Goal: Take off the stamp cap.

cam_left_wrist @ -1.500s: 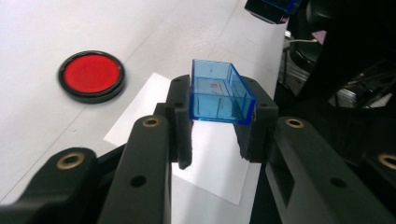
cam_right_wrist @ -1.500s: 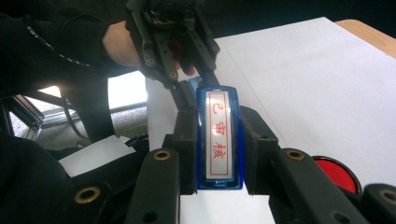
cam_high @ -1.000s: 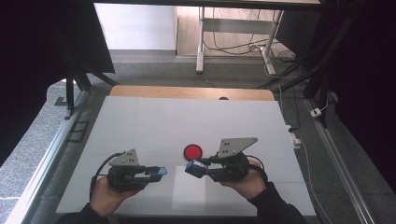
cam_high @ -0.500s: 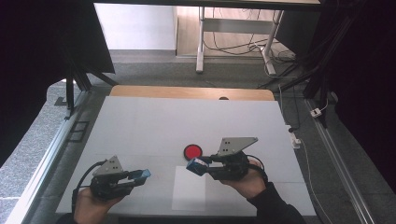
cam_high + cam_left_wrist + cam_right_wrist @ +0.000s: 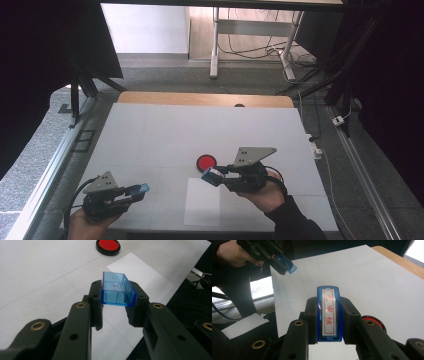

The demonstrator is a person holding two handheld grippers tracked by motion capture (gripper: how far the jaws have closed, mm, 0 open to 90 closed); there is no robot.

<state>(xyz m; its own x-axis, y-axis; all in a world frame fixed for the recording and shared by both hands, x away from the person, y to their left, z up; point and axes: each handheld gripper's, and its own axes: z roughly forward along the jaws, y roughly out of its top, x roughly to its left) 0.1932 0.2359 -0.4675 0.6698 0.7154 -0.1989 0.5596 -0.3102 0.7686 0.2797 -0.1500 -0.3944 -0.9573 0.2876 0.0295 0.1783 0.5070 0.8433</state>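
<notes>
White table [image 5: 165,130] spread across the high view, wooden strip along its far edge, grey floor, desk legs and cables beyond. White paper sheet [image 5: 201,201] flat near the front edge, between the two hands. Right gripper [image 5: 214,176] raised over the table just right of the sheet, closed on a blue stamp [image 5: 329,315], long axis in line with the jaws, red-lettered face turned up. Left gripper [image 5: 141,189] at front left, well apart, clamped on a clear blue cap [image 5: 117,290], long axis pointing ahead, open side up. Red ink pad [image 5: 206,162] lying just beyond the sheet, close by the stamp.
</notes>
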